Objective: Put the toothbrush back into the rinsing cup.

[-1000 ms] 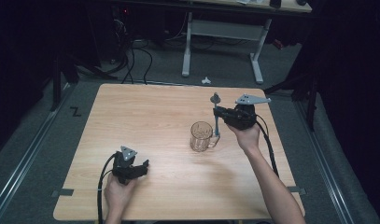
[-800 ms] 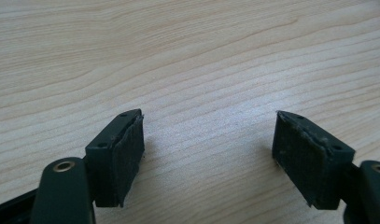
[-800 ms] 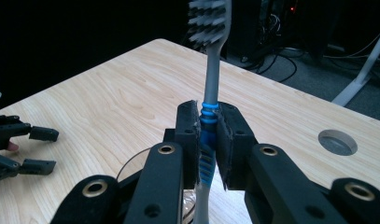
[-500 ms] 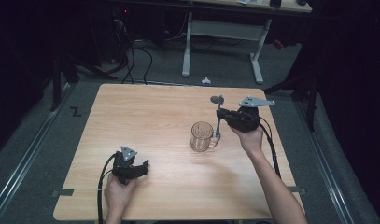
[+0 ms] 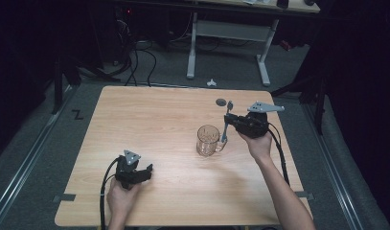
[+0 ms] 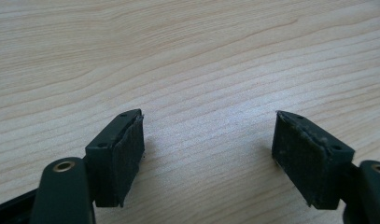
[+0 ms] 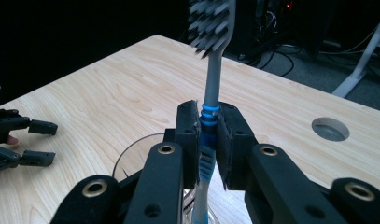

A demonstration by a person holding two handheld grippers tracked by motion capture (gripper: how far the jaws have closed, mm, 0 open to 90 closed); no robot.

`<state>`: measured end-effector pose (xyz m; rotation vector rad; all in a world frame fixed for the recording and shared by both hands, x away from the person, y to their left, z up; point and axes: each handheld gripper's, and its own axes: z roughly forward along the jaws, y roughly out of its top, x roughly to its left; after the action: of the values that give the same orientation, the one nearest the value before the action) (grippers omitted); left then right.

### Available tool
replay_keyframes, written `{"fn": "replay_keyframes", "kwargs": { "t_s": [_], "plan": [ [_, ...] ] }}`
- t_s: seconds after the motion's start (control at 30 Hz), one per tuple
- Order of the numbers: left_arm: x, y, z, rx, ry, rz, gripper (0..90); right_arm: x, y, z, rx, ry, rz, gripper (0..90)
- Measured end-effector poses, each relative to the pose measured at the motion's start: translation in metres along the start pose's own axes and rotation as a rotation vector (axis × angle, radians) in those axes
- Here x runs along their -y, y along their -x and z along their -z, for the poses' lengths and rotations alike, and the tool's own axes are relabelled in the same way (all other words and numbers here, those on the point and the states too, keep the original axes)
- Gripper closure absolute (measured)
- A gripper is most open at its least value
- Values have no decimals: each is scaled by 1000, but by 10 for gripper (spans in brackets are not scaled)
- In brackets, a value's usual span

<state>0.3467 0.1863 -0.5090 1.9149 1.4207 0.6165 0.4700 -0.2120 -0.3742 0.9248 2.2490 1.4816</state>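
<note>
Above glass mug (image 5: 208, 140), right gripper (image 5: 227, 125) clamps toothbrush (image 7: 211, 100) upright; left gripper (image 6: 208, 158) gapes on table (image 5: 154, 120).

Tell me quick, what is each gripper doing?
Left gripper: open, holding nothing, low over the table.
Right gripper: shut on the toothbrush, above the glass mug.

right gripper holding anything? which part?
Yes: the right gripper is shut on the toothbrush, gripping its blue-and-grey handle below the bristle head, above the glass mug.

Toothbrush (image 5: 225, 123) stands just right of the mug (image 5: 208, 140) on the table (image 5: 149, 120).
</note>
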Motion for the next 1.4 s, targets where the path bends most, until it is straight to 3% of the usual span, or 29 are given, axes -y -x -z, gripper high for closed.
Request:
{"fn": "replay_keyframes", "kwargs": {
  "t_s": [1.4],
  "plan": [
    [0, 0, 0, 0, 0, 0, 258, 19, -6, -8, 29, -36, 24, 801]
  ]
}}
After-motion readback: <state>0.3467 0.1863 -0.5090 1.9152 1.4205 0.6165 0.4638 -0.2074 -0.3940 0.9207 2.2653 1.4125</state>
